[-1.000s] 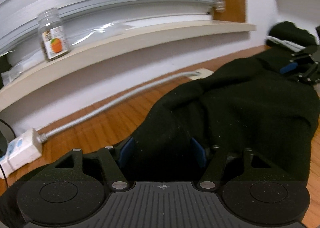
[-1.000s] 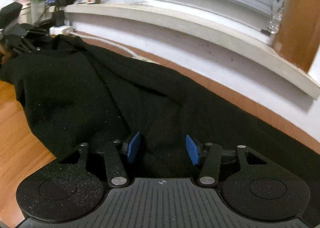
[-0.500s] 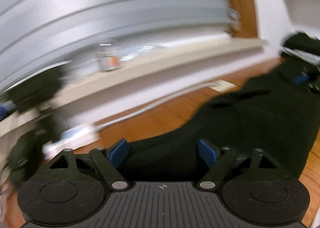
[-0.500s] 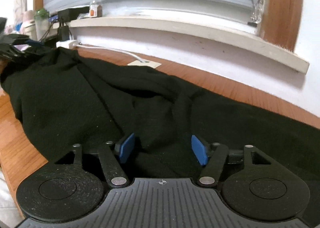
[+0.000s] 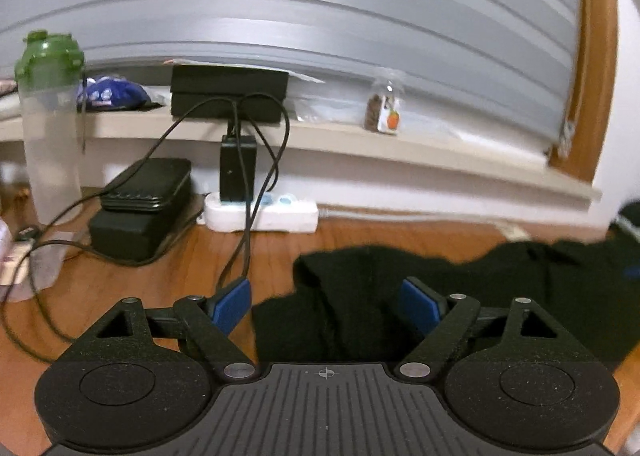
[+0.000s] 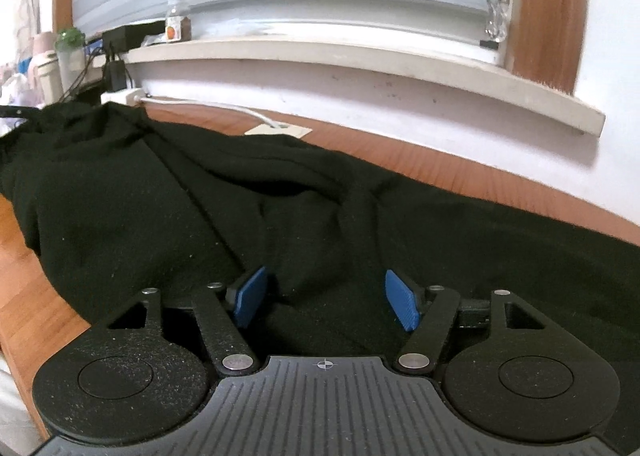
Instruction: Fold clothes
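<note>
My left gripper [image 5: 326, 306] stands wide and holds nothing, its jaws having just been opening; the near left end of the black garment [image 6: 280, 208] lies between its pads, dropped on the wooden table [image 5: 160, 276]. My right gripper [image 6: 326, 302], jaws parted, straddles a loose ridge of cloth, because the garment must settle flat before I fold.

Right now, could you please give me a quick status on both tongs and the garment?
Left tongs and right tongs open, jaws just widened. Black garment lies rumpled on the wooden table, unheld. Black cable by left tongs.
</note>
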A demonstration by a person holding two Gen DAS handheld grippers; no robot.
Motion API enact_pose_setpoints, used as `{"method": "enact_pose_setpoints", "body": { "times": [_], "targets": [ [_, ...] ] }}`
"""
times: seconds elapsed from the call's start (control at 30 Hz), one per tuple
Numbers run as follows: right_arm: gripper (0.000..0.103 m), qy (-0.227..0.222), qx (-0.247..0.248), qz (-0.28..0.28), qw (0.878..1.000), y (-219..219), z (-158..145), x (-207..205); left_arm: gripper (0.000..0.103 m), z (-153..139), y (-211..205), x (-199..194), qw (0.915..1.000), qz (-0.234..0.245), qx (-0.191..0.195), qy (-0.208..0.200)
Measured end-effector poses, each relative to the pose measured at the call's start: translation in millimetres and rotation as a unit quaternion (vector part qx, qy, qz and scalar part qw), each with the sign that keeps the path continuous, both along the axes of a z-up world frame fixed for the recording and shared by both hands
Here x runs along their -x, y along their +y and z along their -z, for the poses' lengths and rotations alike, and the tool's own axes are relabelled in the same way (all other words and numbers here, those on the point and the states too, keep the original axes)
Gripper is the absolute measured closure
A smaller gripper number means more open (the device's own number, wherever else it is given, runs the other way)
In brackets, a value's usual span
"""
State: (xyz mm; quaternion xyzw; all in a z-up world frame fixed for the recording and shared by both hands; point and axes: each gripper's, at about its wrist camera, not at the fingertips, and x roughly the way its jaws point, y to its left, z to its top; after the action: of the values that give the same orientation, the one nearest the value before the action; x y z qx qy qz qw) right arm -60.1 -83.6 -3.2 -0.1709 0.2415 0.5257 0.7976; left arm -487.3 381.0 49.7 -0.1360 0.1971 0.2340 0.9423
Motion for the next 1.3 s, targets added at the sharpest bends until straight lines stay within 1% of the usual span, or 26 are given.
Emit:
{"method": "enact_pose_setpoints", "body": {
  "times": [0.07,0.1,0.13,0.17,0.2,0.23,0.3,0.33,0.4,0.43,0.47,0.5,0.53,0.57,0.6,0.63,0.7,0.73,0.8,0.83,0.93,1.0,1.07,1.17,1.3],
  "targets": [
    [0.037,0.000,0.000,0.000,1.000,0,0,0,0.026,0,5,-11,0.9998,0.002,0.020,0.006],
    [0.037,0.000,0.000,0.000,1.000,0,0,0,0.034,0,7,-18,0.9995,0.001,0.030,0.014],
    [0.037,0.001,0.000,0.000,1.000,0,0,0,0.050,1,8,-24,0.9990,-0.006,0.033,0.029],
    [0.037,0.002,-0.001,0.000,1.000,0,-1,-1,0.059,2,8,-30,0.9984,-0.013,0.034,0.044],
    [0.037,0.003,-0.001,0.000,1.000,0,-1,-1,0.071,2,8,-32,0.9980,-0.024,0.026,0.053],
    [0.037,0.003,-0.001,0.000,1.000,0,-1,-1,0.079,0,7,-27,0.9984,-0.029,0.022,0.043],
    [0.037,0.004,-0.001,0.001,1.000,-1,-1,0,0.084,-6,4,-19,0.9989,-0.039,0.014,0.023],
    [0.037,0.004,-0.002,0.001,1.000,-1,-1,0,0.085,-10,3,-12,0.9988,-0.046,0.012,0.007],
    [0.037,0.005,-0.002,0.000,1.000,-1,-1,0,0.085,-22,3,12,0.9959,-0.073,0.021,-0.050],
    [0.037,0.006,-0.002,0.000,1.000,-1,-1,-1,0.084,-22,5,16,0.9952,-0.079,0.024,-0.053],
    [0.037,0.007,-0.002,0.000,1.000,-1,-1,-1,0.083,-20,4,15,0.9971,-0.067,0.017,-0.032],
    [0.036,0.007,-0.002,0.000,1.000,-1,-1,-1,0.079,-17,4,13,0.9981,-0.058,0.014,-0.013],
    [0.036,0.008,-0.003,0.000,1.000,-1,-1,-1,0.071,-14,5,14,0.9980,-0.061,0.017,-0.002],
    [0.036,0.008,-0.003,0.000,1.000,-1,-1,-2,0.067,-12,5,16,0.9976,-0.067,0.021,0.001],
    [0.036,0.008,-0.003,0.000,1.000,-1,-1,-2,0.056,-11,4,20,0.9970,-0.075,0.019,-0.001],
    [0.036,0.008,-0.003,0.000,1.000,-1,-1,-2,0.051,-11,2,24,0.9964,-0.083,0.017,-0.002],
    [0.036,0.008,-0.003,0.000,1.000,-1,-1,-1,0.049,-9,-9,35,0.9954,-0.095,0.011,-0.002],
    [0.036,0.008,-0.003,0.000,1.000,-1,-1,-1,0.043,-8,-16,41,0.9951,-0.099,0.008,-0.002],
    [0.036,0.008,-0.003,0.000,1.000,-1,-1,-1,0.039,-6,-30,53,0.9943,-0.106,0.004,-0.002],
    [0.036,0.008,-0.003,0.000,1.000,-1,-1,-1,0.037,-6,-38,58,0.9939,-0.110,-0.001,-0.002],
    [0.036,0.008,-0.003,0.000,1.000,-1,-1,-1,0.037,-5,-81,75,0.9928,-0.117,-0.023,-0.011],
    [0.036,0.008,-0.003,-0.001,1.000,-1,-1,-1,0.038,-2,-101,81,0.9935,-0.111,-0.023,-0.016],
    [0.036,0.008,-0.003,0.000,1.000,-1,-1,-1,0.037,3,-114,79,0.9946,-0.101,-0.022,-0.005],
    [0.036,0.008,-0.003,0.000,1.000,-1,-1,-1,0.032,10,-123,65,0.9944,-0.096,-0.037,0.022],
    [0.036,0.008,-0.003,0.000,1.000,-1,-1,-1,0.032,16,-114,53,0.9941,-0.102,-0.026,0.025]
  ]
}}
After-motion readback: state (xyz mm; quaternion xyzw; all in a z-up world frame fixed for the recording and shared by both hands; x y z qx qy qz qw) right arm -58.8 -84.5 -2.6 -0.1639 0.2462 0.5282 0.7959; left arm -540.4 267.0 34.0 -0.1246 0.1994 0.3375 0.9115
